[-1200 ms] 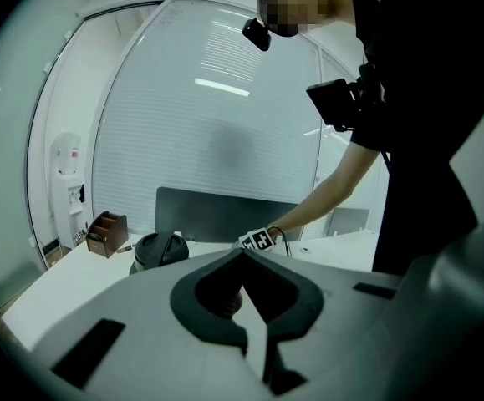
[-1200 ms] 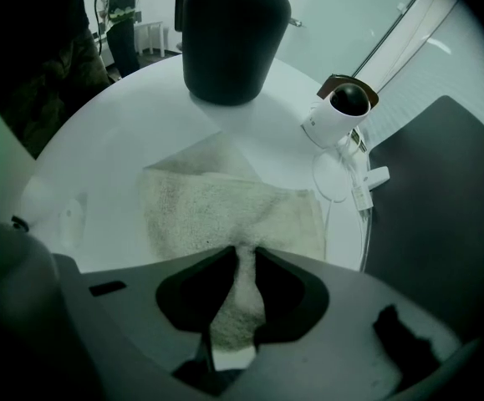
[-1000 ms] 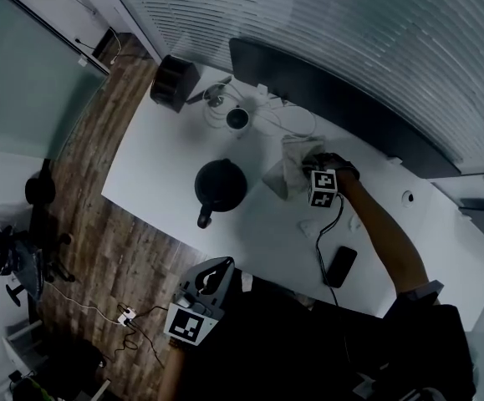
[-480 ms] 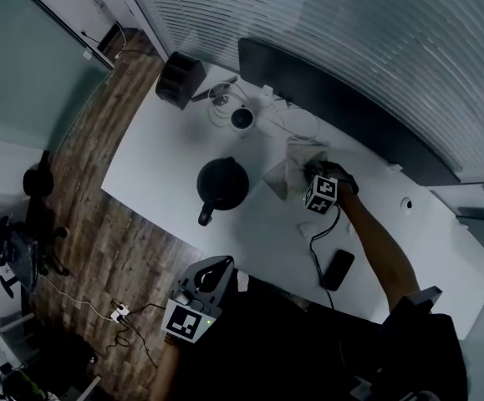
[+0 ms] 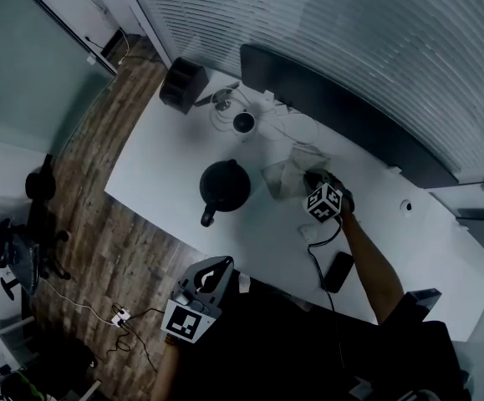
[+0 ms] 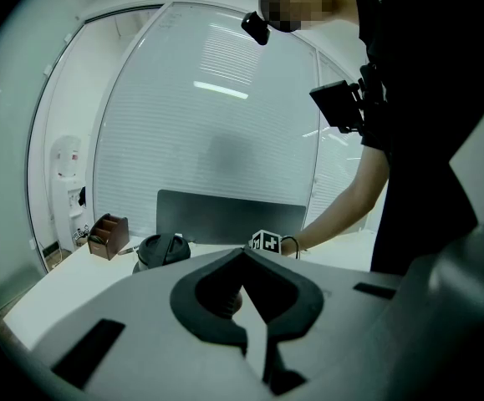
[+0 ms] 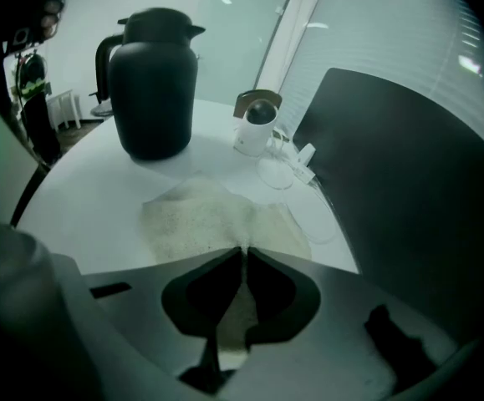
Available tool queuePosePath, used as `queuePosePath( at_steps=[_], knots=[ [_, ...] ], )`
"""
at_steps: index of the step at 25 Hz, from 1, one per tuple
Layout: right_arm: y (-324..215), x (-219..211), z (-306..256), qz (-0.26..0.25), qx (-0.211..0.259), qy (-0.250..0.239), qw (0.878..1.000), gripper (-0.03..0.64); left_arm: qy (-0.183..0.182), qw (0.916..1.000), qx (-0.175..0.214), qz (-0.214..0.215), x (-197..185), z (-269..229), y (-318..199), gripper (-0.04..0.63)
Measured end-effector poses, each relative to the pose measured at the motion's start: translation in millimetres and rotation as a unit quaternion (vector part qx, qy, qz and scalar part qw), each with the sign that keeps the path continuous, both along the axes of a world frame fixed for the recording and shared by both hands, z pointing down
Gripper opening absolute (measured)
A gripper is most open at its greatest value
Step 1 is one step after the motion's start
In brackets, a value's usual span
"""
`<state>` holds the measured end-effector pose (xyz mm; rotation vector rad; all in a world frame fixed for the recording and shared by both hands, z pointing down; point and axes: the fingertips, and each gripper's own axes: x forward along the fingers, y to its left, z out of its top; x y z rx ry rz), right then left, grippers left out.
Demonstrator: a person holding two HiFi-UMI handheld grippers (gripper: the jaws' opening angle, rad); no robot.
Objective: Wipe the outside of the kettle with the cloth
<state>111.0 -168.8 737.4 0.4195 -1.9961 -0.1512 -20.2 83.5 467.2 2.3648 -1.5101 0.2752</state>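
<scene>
Right gripper (image 7: pixel 242 251) has its jaws pressed together on one edge of the pale cloth (image 7: pixel 212 220), a fold of the fabric caught between them while the rest lies spread on the white table (image 5: pixel 158 167). Left of the cloth, close by but not touching it, the black kettle (image 5: pixel 224 185) stands upright with its lid on and its handle turned toward the table's near edge. Off that near edge the left gripper (image 6: pixel 243 251) hangs with its jaws together, nothing between them.
</scene>
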Motion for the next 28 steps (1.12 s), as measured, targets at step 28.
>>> queuePosePath(
  at_steps=[28],
  knots=[
    [158,-7,-300,0.324,-0.04,-0.525,0.786,0.025,0.076,0.9841,0.134,0.087,-67,-68,7,-0.004]
  ],
)
